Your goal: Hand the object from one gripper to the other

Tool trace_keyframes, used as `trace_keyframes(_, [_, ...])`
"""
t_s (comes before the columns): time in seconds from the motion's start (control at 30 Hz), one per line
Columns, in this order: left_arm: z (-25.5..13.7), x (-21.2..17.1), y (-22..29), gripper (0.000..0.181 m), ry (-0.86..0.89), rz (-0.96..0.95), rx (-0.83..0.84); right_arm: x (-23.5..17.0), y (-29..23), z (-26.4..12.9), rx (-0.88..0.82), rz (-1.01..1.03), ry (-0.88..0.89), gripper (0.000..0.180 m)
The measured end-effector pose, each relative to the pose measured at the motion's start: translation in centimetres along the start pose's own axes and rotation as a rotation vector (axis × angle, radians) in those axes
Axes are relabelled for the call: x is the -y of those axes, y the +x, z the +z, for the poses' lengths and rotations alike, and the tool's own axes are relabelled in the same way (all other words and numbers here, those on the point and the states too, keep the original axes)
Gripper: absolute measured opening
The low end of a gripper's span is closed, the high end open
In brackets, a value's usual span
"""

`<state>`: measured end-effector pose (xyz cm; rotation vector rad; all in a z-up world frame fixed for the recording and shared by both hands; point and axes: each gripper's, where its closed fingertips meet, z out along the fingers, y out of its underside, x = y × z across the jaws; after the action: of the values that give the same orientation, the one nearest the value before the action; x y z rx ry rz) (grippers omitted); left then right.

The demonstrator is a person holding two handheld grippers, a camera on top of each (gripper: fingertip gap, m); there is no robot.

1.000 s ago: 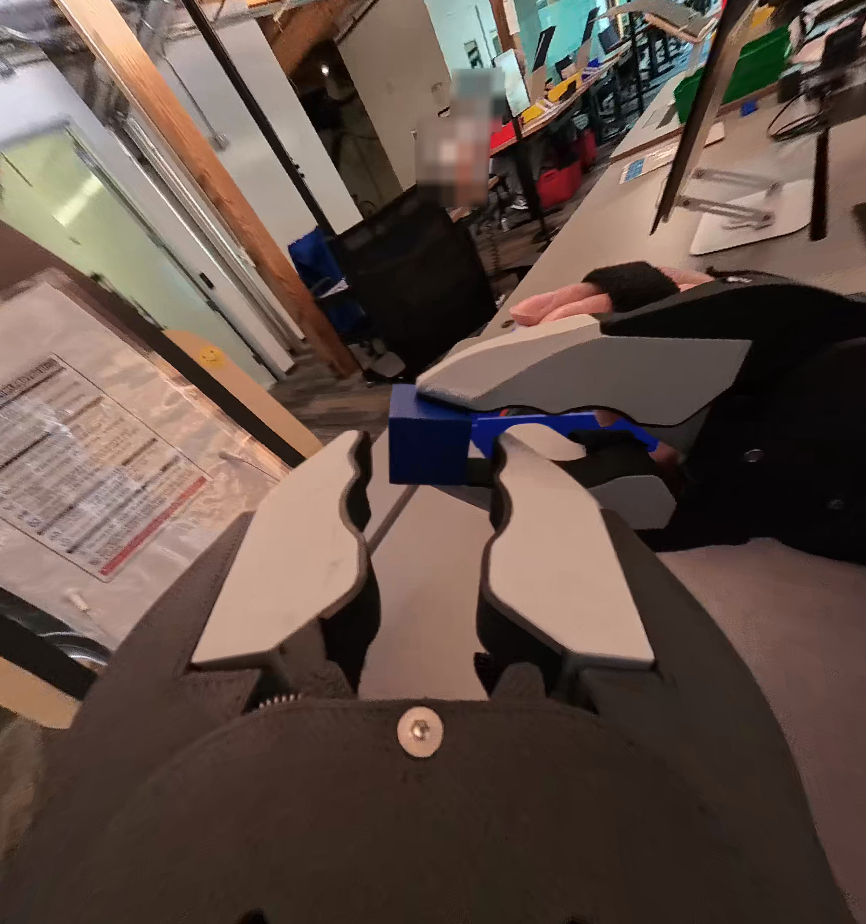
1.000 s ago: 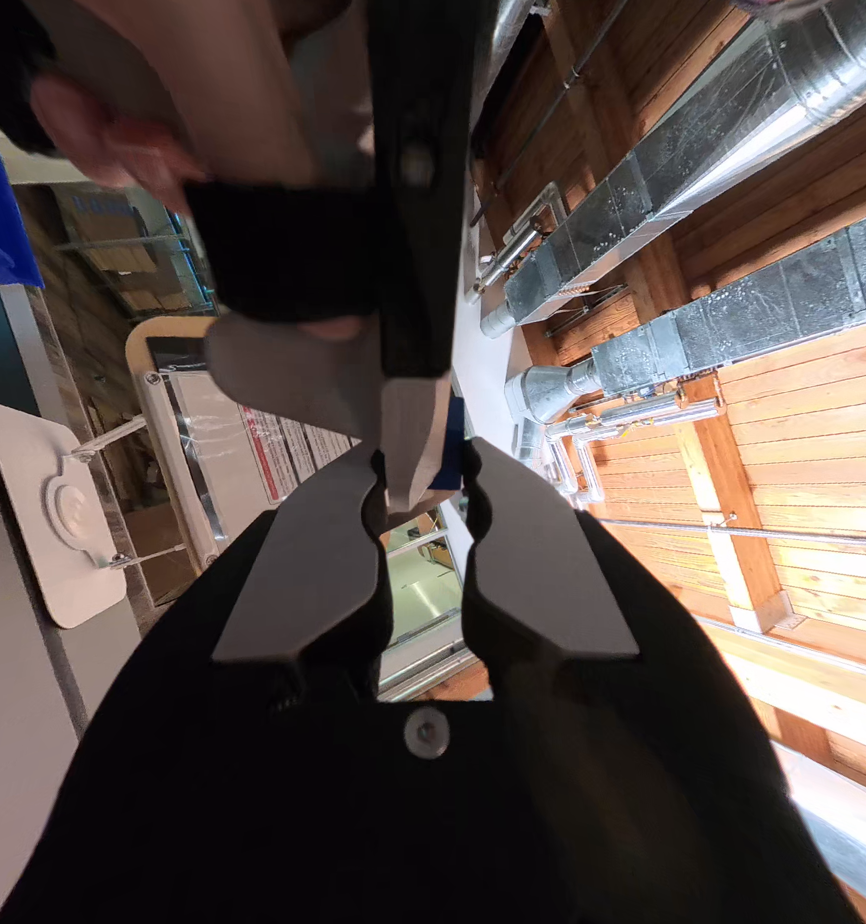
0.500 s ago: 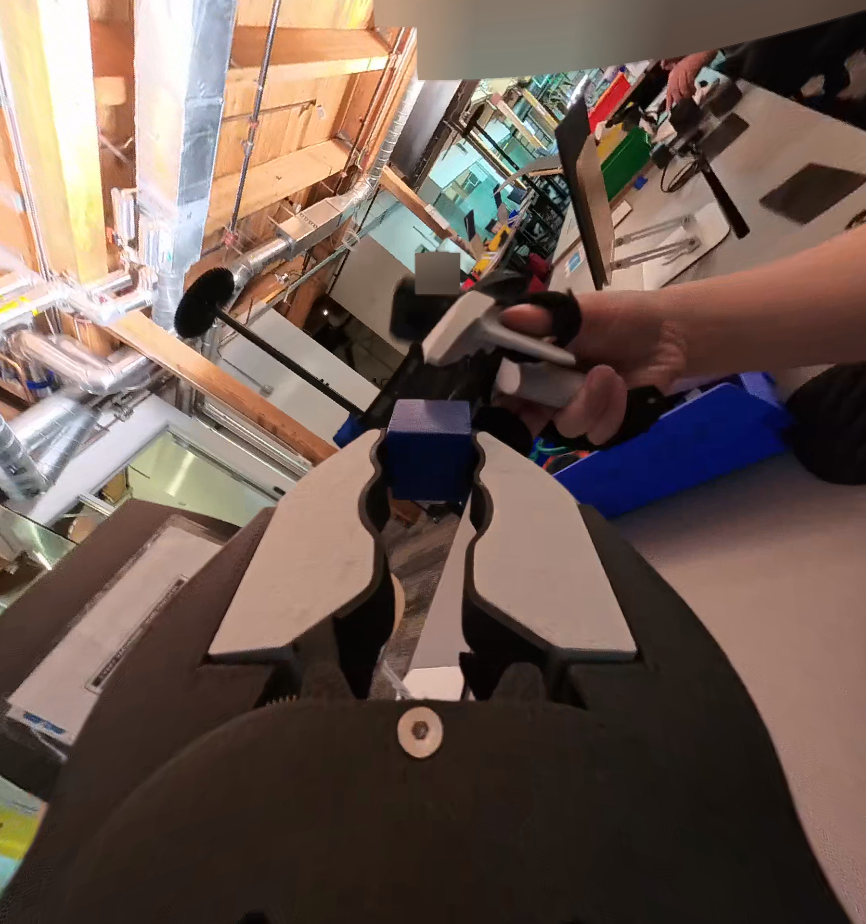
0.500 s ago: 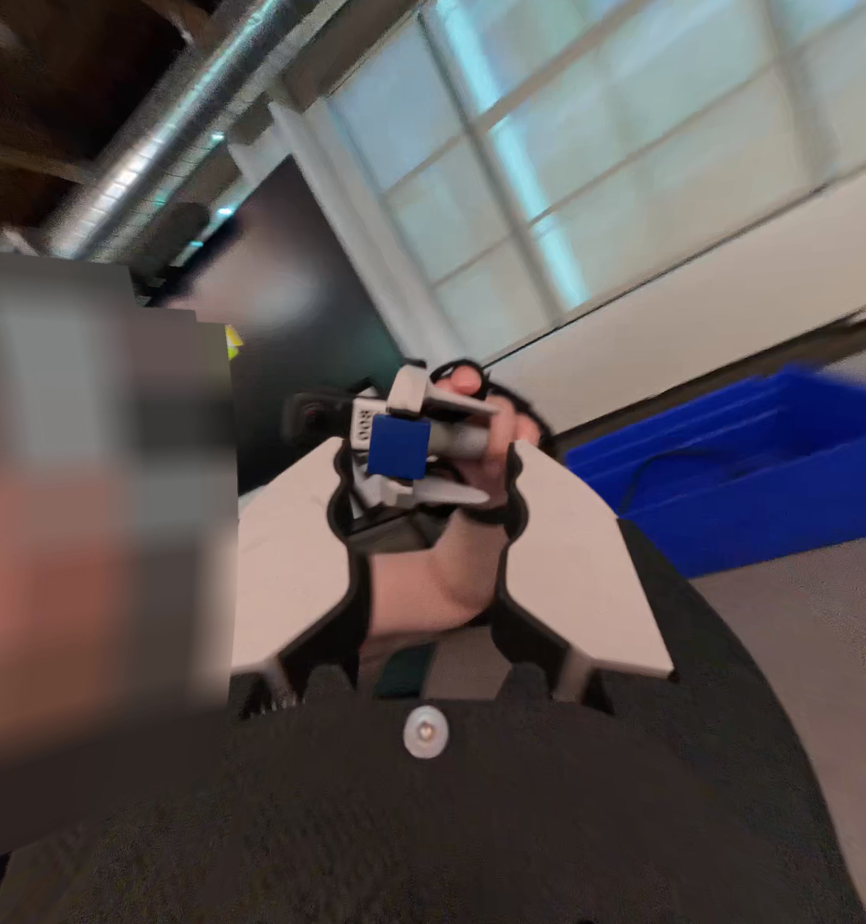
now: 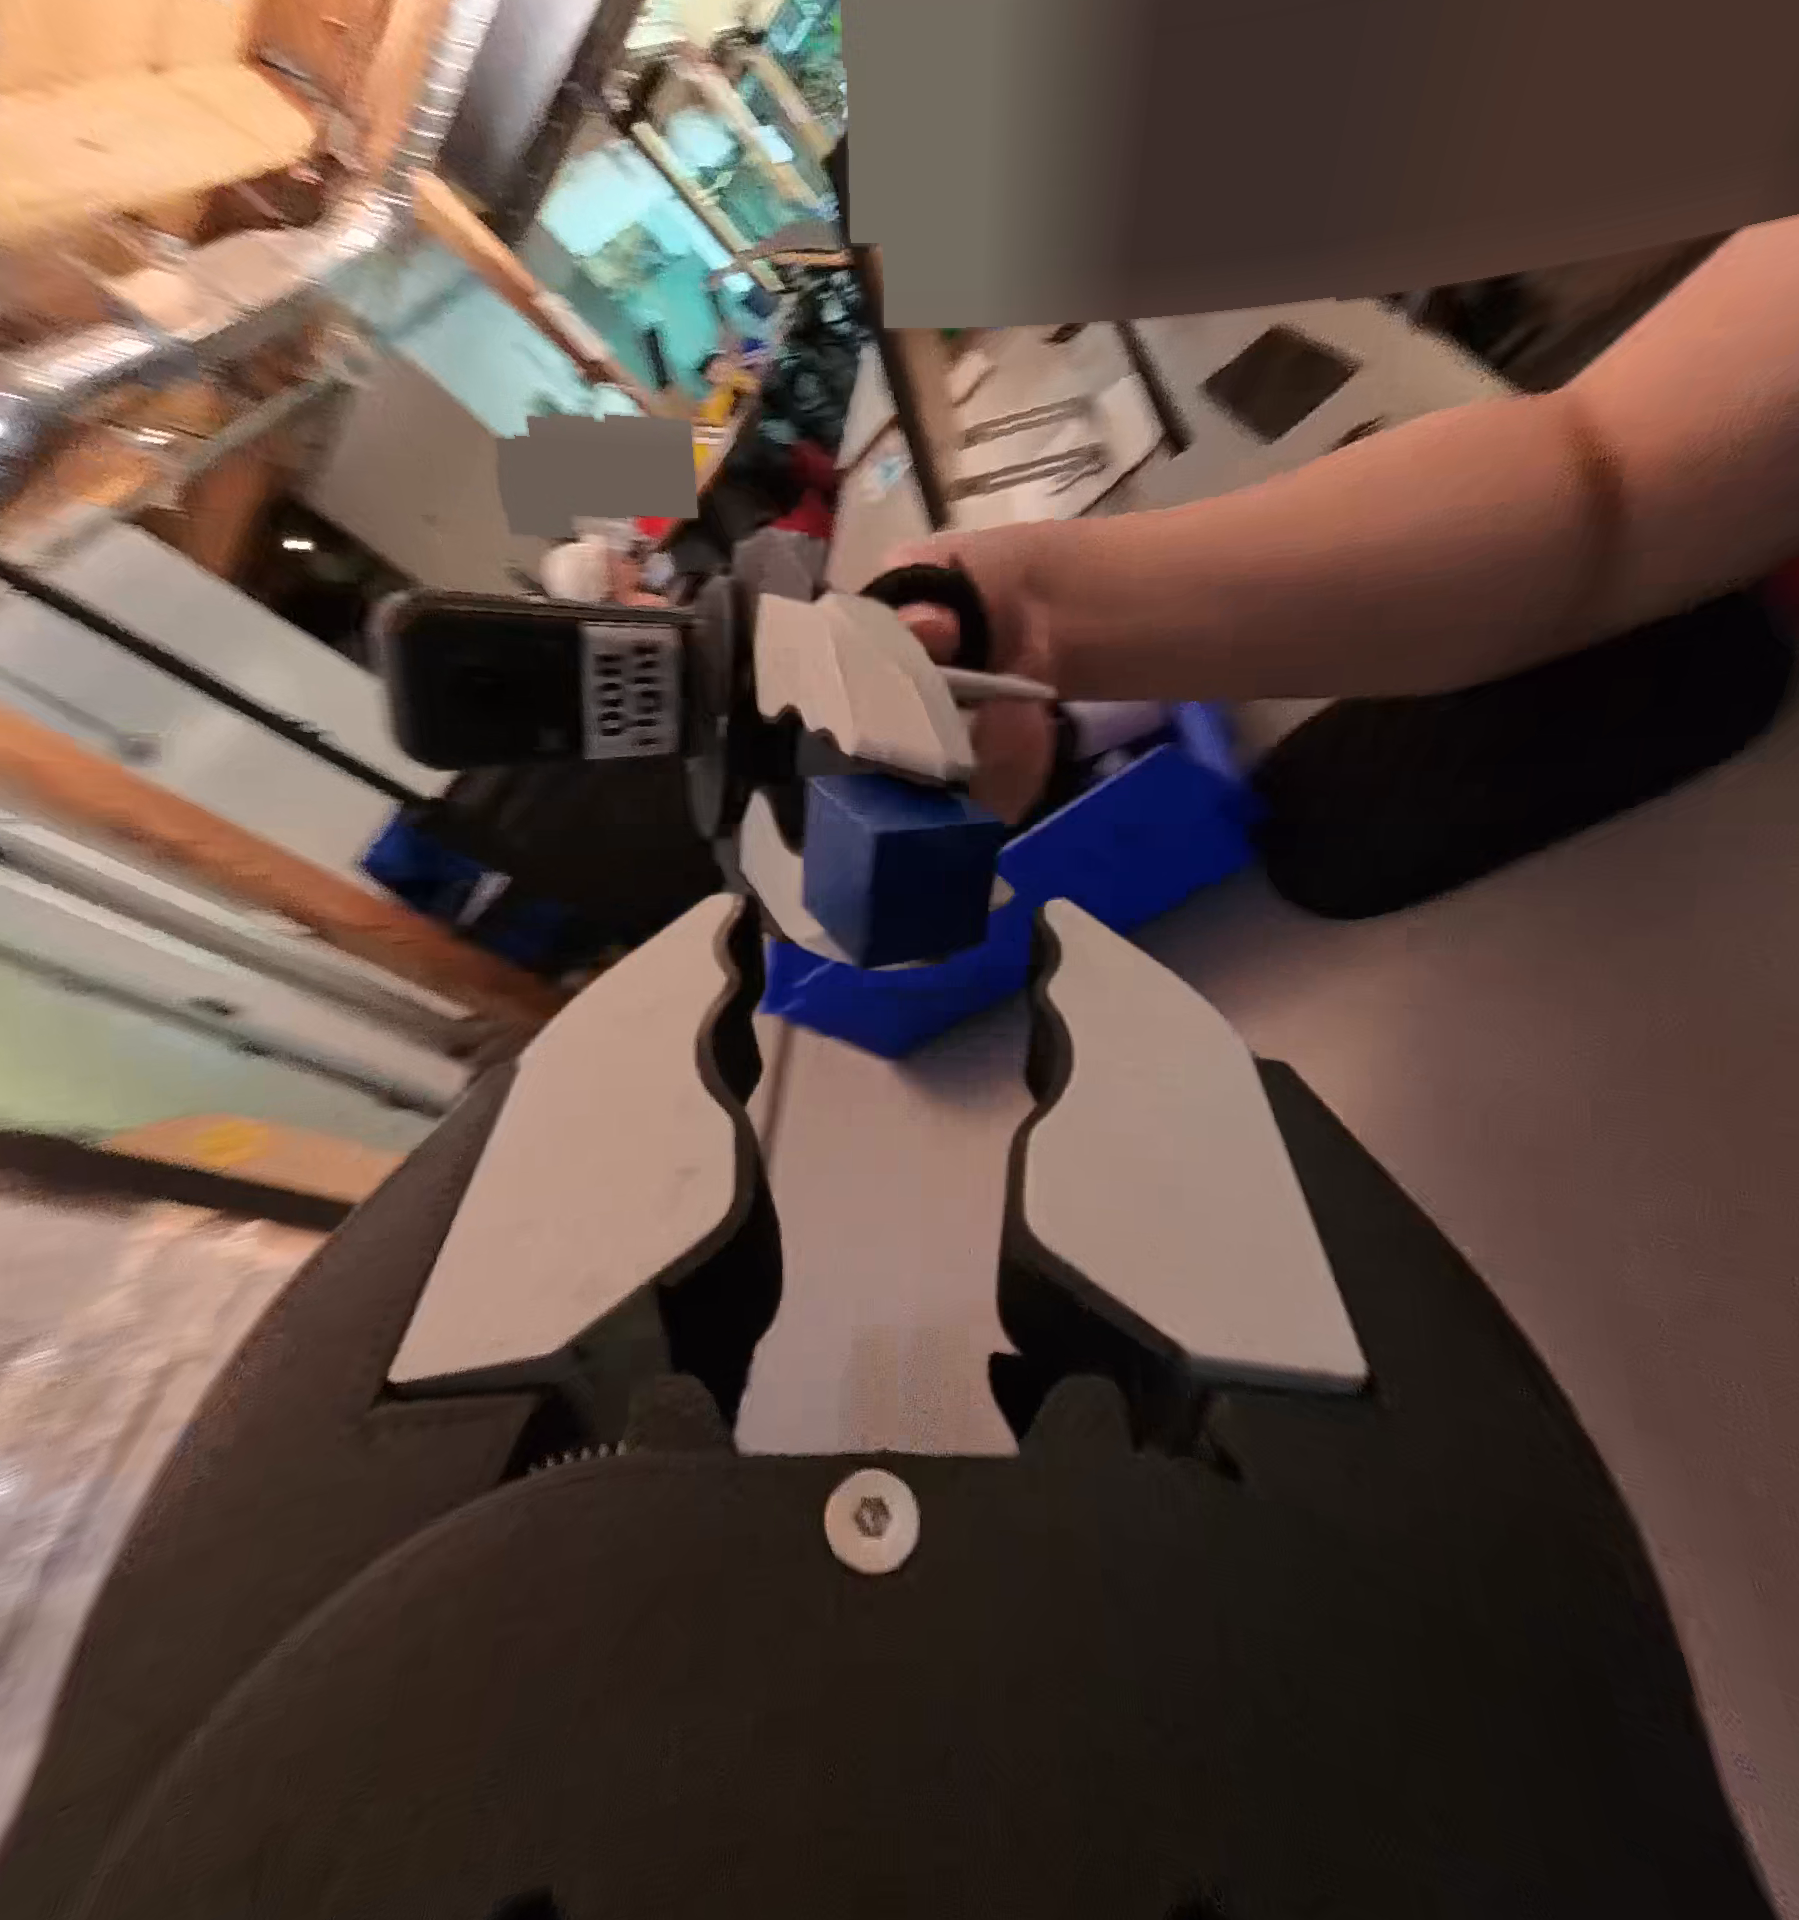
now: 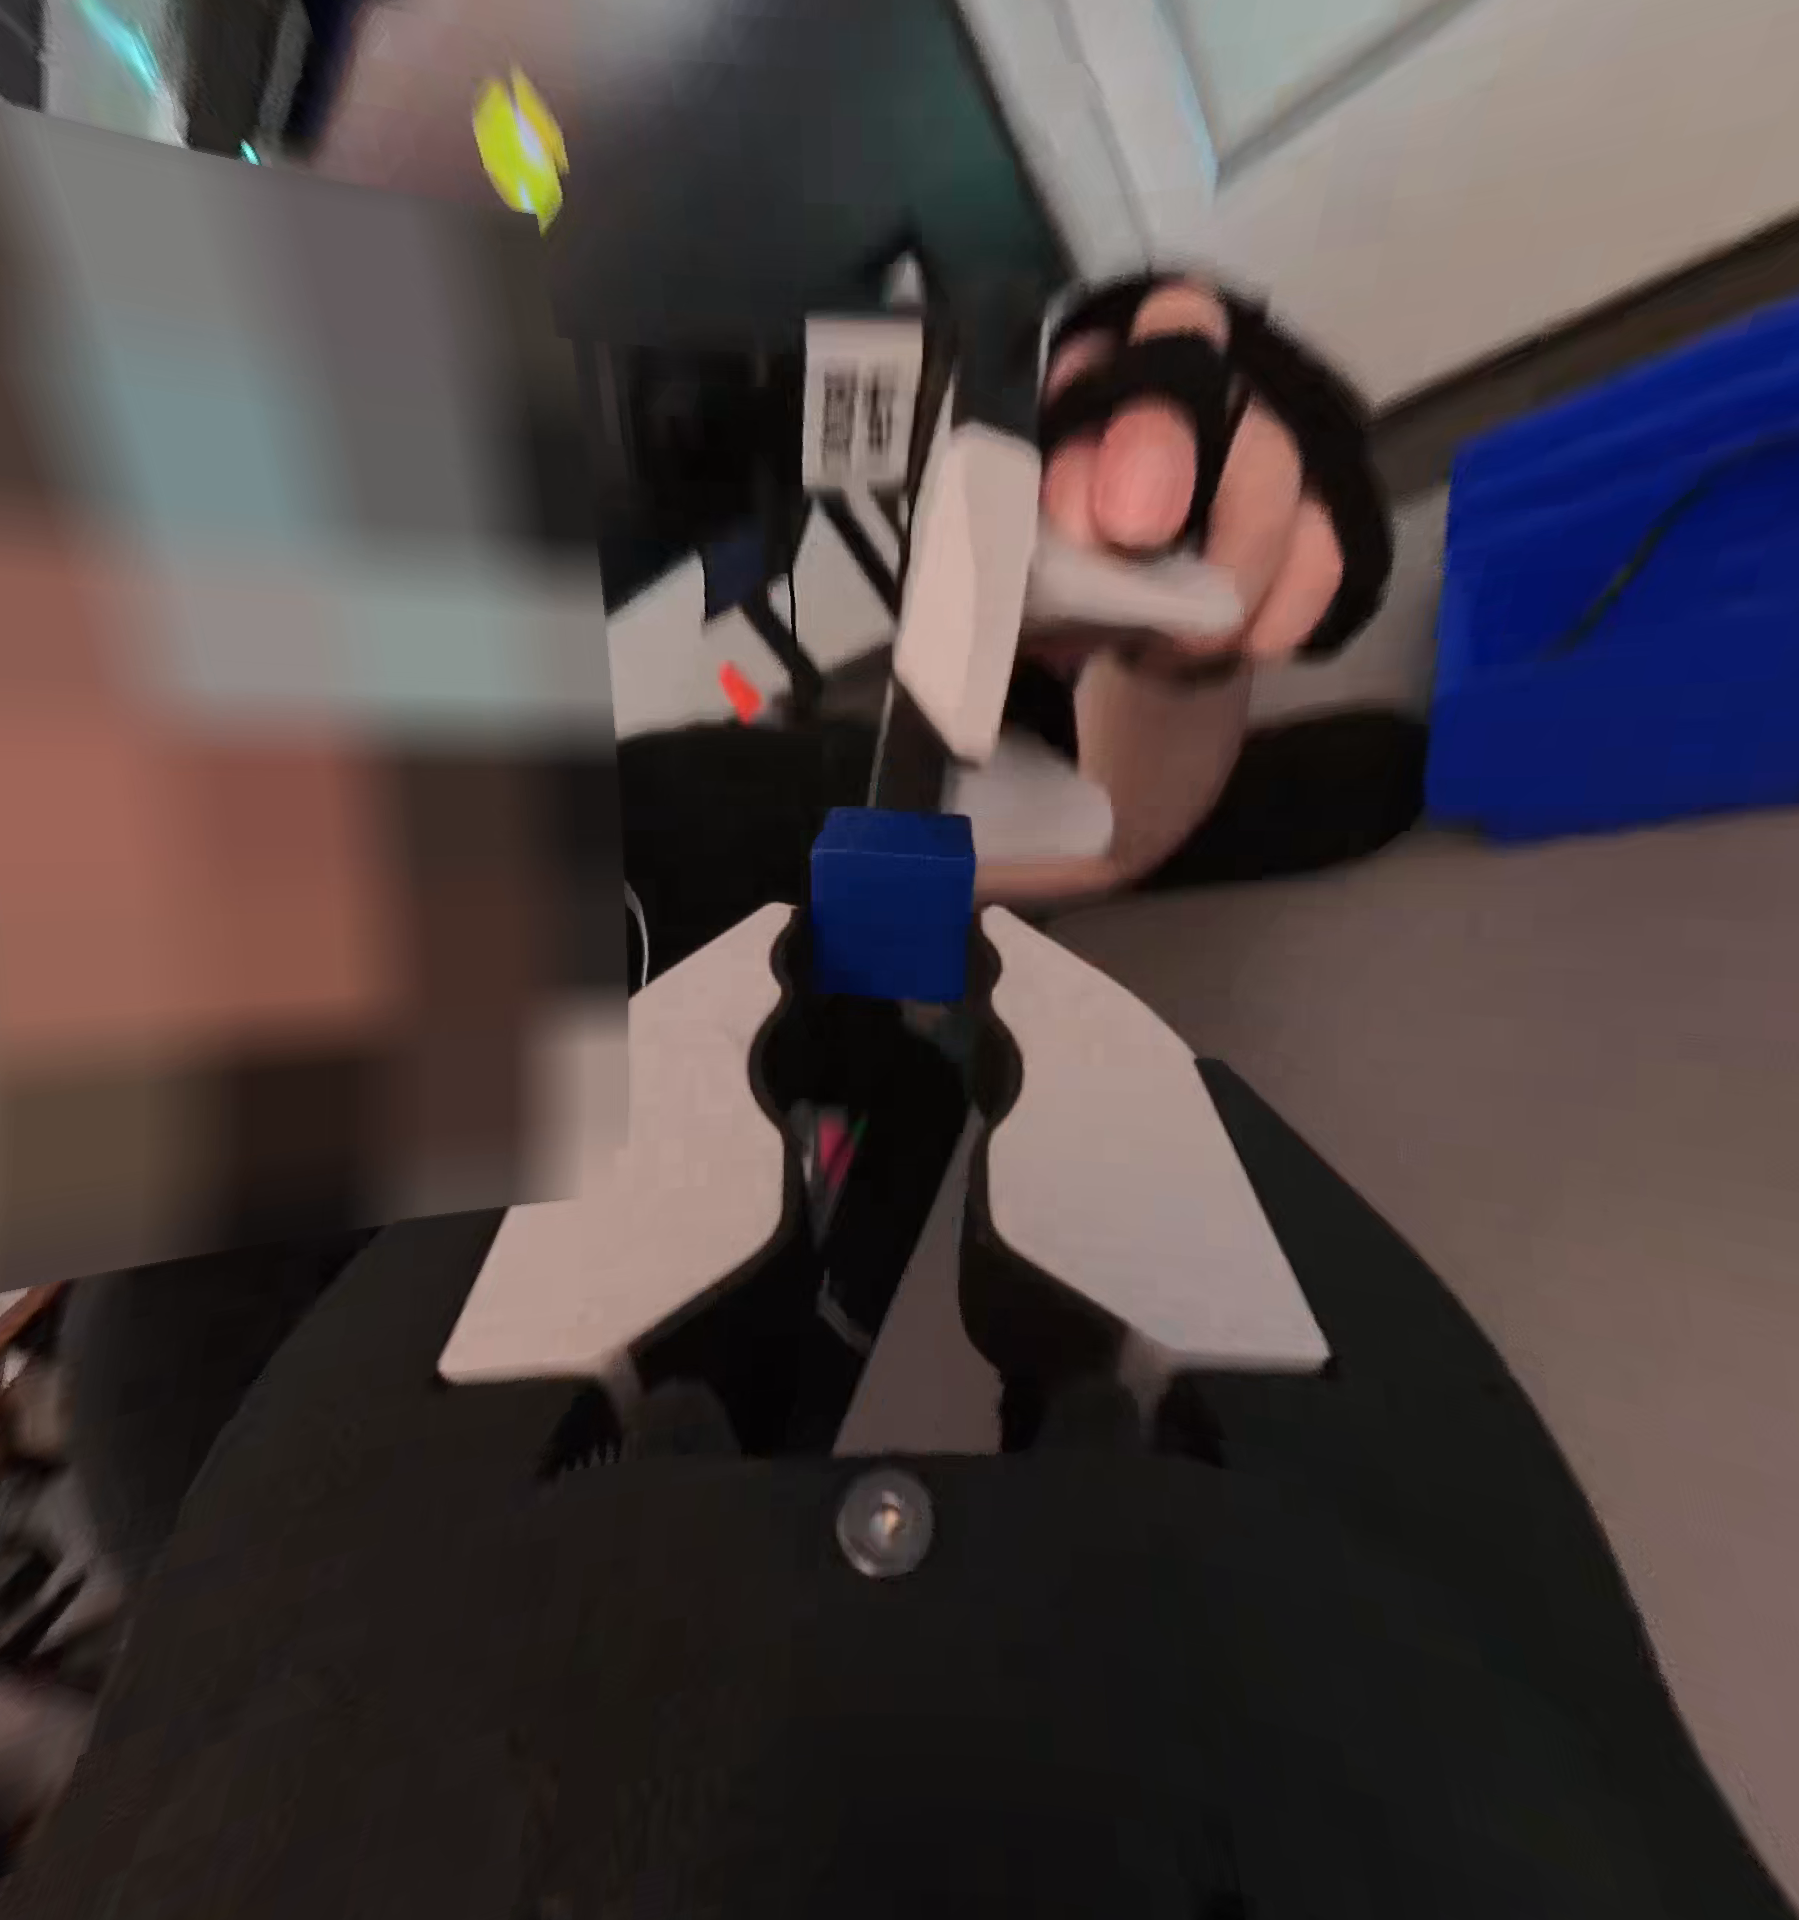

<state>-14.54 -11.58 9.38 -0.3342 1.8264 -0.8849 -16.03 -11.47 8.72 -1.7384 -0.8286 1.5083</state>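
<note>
The blue cube [image 6: 893,904] sits between the fingertips of my right gripper [image 6: 890,925], which is shut on it. In the left wrist view the cube [image 5: 900,873] is clamped from above and below by the right gripper's grey fingers [image 5: 864,686]. My left gripper [image 5: 890,920] is open, its tips standing wider than the cube and just short of it. In the right wrist view the left gripper's fingers [image 6: 962,582] are above and behind the cube, held by a gloved hand [image 6: 1186,488].
A blue bin [image 5: 1113,842] stands on the grey table [image 5: 1497,1143] behind the cube; it also shows at the right of the right wrist view [image 6: 1643,582]. A bare forearm [image 5: 1394,540] reaches in from the right. A dark padded object [image 5: 1497,748] lies beside the bin. Only a small space, under 4 cm, lies between the two pairs of fingers.
Half a second ago my left gripper was shut on the cube and my right gripper was open, farther off. Now the right gripper is shut on the cube and the left gripper has opened.
</note>
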Motion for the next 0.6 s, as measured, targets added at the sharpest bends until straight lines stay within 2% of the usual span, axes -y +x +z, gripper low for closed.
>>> trace_keyframes(0.03, [0.0, 0.5, 0.7, 0.051, 0.024, -0.028, -0.049, -1.5, -0.2, -0.3, -0.006, -0.001, -0.085, 0.029])
trace_keyframes(0.17, [0.6, 1.6, 3.5, 0.051, 0.069, -0.055, -0.187, -5.5, -0.3, -0.8, -0.034, -0.017, -0.301, 0.029])
trace_keyframes(0.33, [3.0, 0.1, 6.6, 0.052, -0.025, -0.024, -0.286, -7.0, -0.3, 0.1, 0.006, 0.024, -0.392, 0.03])
trace_keyframes(0.43, [4.2, -0.9, 7.3, 0.044, -0.065, -0.02, -0.303, -7.3, -0.2, 0.5, 0.015, 0.017, -0.416, 0.03])
trace_keyframes(0.5, [4.6, -1.6, 7.2, 0.033, -0.084, 0.029, -0.278, -6.8, 0.2, 0.6, -0.011, 0.008, -0.396, 0.03])
trace_keyframes(0.57, [4.9, -1.6, 4.6, 0.029, -0.095, 0.064, -0.12, -5.0, 0.7, 0.1, -0.057, -0.019, -0.303, 0.033])
trace_keyframes(0.6, [4.7, -1.4, 2.8, 0.029, -0.09, 0.073, -0.018, -3.6, 1.1, -0.3, -0.101, -0.061, -0.228, 0.044])
